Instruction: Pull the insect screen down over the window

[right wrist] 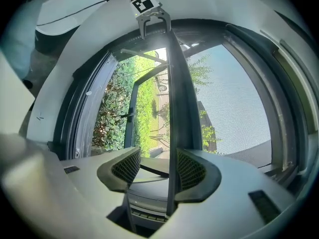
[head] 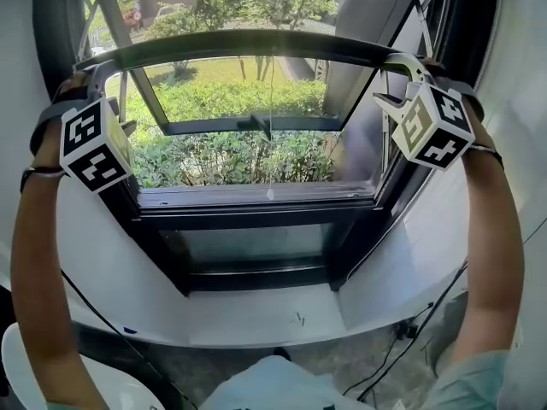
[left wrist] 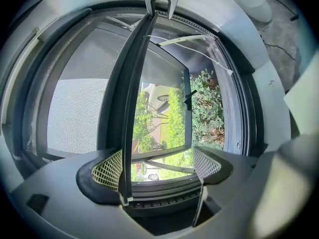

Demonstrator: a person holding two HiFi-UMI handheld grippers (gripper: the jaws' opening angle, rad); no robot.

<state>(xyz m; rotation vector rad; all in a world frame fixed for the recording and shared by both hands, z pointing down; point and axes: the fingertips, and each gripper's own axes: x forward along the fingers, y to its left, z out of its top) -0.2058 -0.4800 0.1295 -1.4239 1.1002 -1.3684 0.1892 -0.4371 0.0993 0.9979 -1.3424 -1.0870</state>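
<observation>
The insect screen's dark bottom bar [head: 248, 43] spans the upper part of the window opening, with grey mesh [head: 239, 2] above it. My left gripper [head: 88, 73] is at the bar's left end and my right gripper [head: 395, 79] at its right end. In the left gripper view the bar [left wrist: 130, 83] runs between the wide-apart jaws of the gripper [left wrist: 157, 168], against the left pad [left wrist: 108, 171]. In the right gripper view the bar [right wrist: 177, 93] lies against the right pad [right wrist: 193, 171] of the gripper [right wrist: 158, 169]. Both grippers are open, hooked over the bar.
The glass sash [head: 248, 125] is swung outward over green shrubs. A thin pull cord [head: 271, 143] hangs from the bar's middle. The dark lower frame [head: 256, 216] and white sill [head: 256, 314] lie below. Cables [head: 402, 331] trail on the floor at the right.
</observation>
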